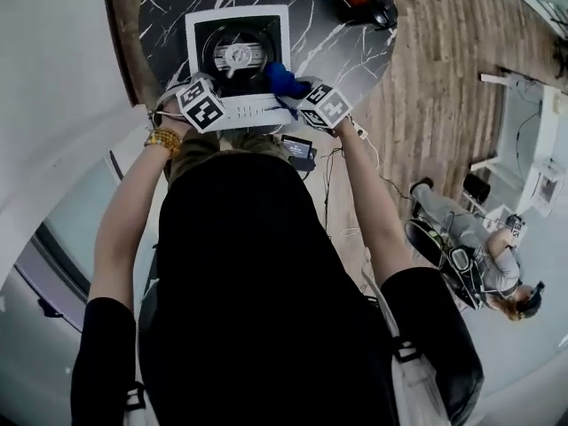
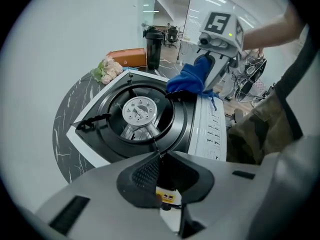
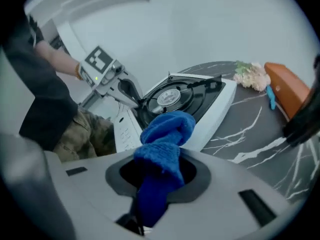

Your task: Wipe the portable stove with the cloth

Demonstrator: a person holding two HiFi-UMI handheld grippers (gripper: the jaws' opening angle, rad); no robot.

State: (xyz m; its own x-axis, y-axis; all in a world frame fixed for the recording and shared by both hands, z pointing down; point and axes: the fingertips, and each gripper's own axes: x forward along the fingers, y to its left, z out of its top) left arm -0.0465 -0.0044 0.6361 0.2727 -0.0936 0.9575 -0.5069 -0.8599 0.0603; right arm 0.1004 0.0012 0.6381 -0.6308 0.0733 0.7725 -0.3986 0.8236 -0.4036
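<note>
In the head view my left claw (image 1: pixel 206 96) sits at the near-left corner of the portable stove (image 1: pixel 204 25). My right claw (image 1: pixel 297 89) is at the near-right corner, with the blue cloth (image 1: pixel 284 80) bunched just ahead of its tips, over the pan recess edge. The stove stands on the dark marble bench (image 1: pixel 346 47), beyond both claws. In the left gripper view the left claw (image 2: pixel 159 159) has its pads pressed together and I see nothing pinched between them. It points steeply down at the stove's near rim with the burner (image 2: pixel 136 111) just ahead, so I judge it is there to brace the stove while the other side rubs. Off to its right, the cloth (image 2: pixel 190 79) hangs from the other claw onto the recess rim, beside the white control panel (image 2: pixel 212 126). Far beyond stand a dark tumbler (image 2: pixel 153 49), an orange case (image 2: pixel 127 58) and some flowers (image 2: pixel 106 70). In the right gripper view the right claw (image 3: pixel 157 184) is pinching the cloth (image 3: pixel 162 149), which is gathered lengthways between the pads. A thick wad sticks out past the tips, which I take to be the wiping pad. The stove (image 3: pixel 210 101) lies just ahead of that wad, and the left claw (image 3: pixel 132 96) is ahead and left. The wipe looks barely begun.
</note>
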